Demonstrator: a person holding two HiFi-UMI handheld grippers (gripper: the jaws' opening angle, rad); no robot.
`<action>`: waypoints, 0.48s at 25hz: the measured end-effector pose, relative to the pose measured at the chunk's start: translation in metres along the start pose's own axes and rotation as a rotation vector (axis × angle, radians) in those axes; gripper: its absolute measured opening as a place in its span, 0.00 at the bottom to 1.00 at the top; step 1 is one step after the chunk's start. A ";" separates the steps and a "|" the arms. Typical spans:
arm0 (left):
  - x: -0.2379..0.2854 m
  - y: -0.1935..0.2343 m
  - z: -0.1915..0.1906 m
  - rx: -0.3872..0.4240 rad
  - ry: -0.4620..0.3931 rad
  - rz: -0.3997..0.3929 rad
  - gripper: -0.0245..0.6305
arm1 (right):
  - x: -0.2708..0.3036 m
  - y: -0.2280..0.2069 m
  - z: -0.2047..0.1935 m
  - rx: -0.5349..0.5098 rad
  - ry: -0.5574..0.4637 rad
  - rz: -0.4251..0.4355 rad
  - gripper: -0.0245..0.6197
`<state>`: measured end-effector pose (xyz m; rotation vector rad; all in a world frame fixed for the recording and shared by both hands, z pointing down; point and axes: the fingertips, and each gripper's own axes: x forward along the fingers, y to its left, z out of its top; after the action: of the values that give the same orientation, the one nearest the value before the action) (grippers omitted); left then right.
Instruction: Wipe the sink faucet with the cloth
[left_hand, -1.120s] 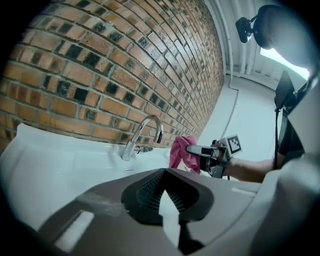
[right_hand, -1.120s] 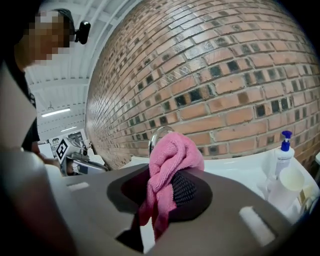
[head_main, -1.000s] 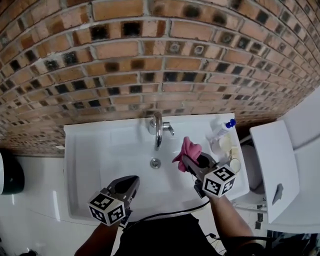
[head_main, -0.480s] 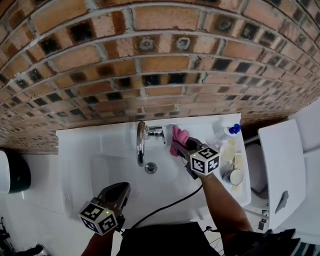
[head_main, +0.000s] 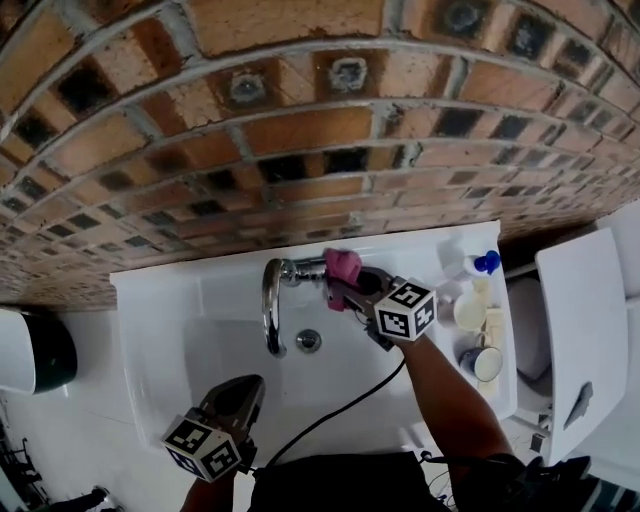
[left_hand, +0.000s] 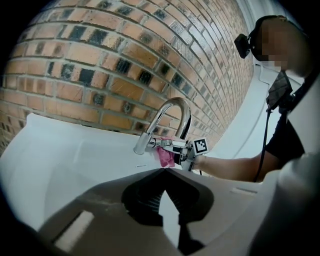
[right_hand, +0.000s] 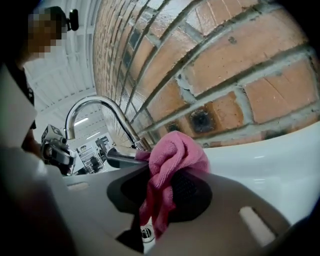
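- Task check: the wipe looks to be in its working phase. The pink cloth (head_main: 341, 266) is up against the sink faucet (head_main: 270, 300) at its base end, by the brick wall (head_main: 300, 130) at the back of the white sink (head_main: 170, 320).
- I judge the contact to be on the side lever and body. In the right gripper view the cloth (right_hand: 172, 165) bunches against the chrome lever (right_hand: 122, 159).
- What's left, as I read it: the tall curved spout (right_hand: 95, 107) and its tip over the drain. No cloth on them now, and I can't tell from the chrome whether they have had a pass.
- Right claw (head_main: 338, 285): clenched on the cloth. A fat fold sticks out past the tips, and a tail hangs down between the jaws.
- From the left gripper view, the cloth (left_hand: 164, 156) sits just under the lever, beside the foot of the faucet (left_hand: 170, 117).
- Left claw (head_main: 245, 392): jaws drawn together at the tips with nothing in them. It hangs near the front rim of the sink, well apart from the faucet.
- Next move, I'd say: slide the fold along the lever, then up the spout, with light pressure so the cloth doesn't slip out.
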<state>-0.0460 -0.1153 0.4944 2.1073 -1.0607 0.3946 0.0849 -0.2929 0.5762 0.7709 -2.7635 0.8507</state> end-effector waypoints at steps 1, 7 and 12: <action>0.002 0.001 -0.001 -0.007 0.003 0.001 0.05 | -0.001 0.000 0.000 -0.014 0.008 0.005 0.18; 0.005 0.005 -0.005 -0.011 0.010 -0.011 0.05 | -0.005 0.009 -0.004 -0.104 0.058 0.021 0.18; 0.004 0.004 -0.004 -0.007 -0.003 -0.028 0.05 | -0.014 0.028 -0.005 -0.180 0.094 0.013 0.18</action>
<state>-0.0464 -0.1162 0.5005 2.1152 -1.0312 0.3740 0.0822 -0.2643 0.5629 0.6641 -2.7171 0.6123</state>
